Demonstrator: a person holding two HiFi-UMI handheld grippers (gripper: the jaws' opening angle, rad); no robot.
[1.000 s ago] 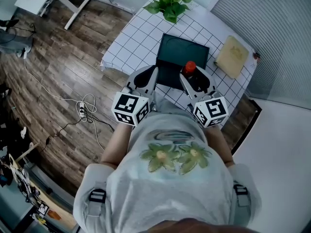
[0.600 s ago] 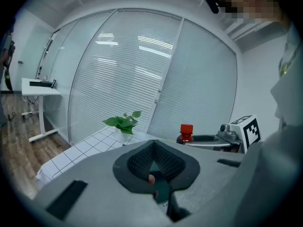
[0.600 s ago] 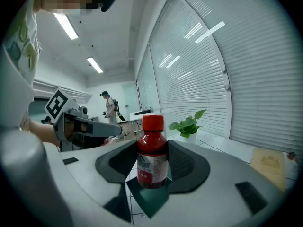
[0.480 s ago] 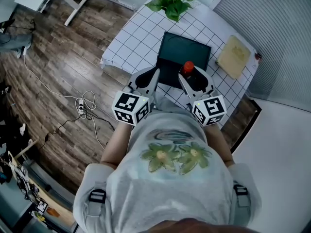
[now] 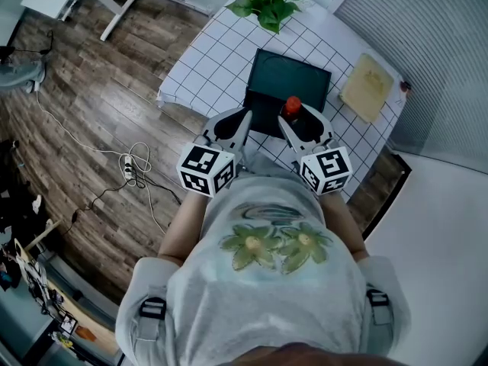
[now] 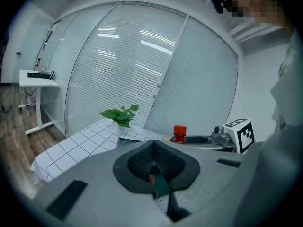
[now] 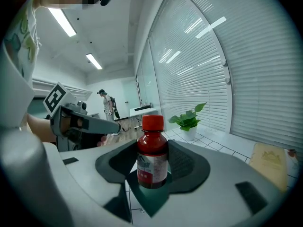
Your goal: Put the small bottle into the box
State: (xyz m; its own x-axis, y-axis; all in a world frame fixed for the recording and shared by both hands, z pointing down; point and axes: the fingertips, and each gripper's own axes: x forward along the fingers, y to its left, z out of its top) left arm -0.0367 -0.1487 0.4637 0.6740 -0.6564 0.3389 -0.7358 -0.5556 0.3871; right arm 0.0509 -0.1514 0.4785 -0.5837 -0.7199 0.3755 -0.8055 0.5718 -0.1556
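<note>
Our right gripper [image 5: 302, 120] clamps the small bottle [image 5: 292, 107]. In the head view we see the bottle's red cap over the near edge of the dark box [image 5: 290, 75], which lies on the checked table [image 5: 206, 63]. Our left gripper [image 5: 232, 122] hangs near the box's near left corner, and a plant [image 5: 271, 6] stands at the table's far end. In the left gripper view, we find its jaws a narrow way apart with nothing held between them. In the right gripper view, the bottle stands upright between the pads [image 7: 188, 162], its cap above them.
</note>
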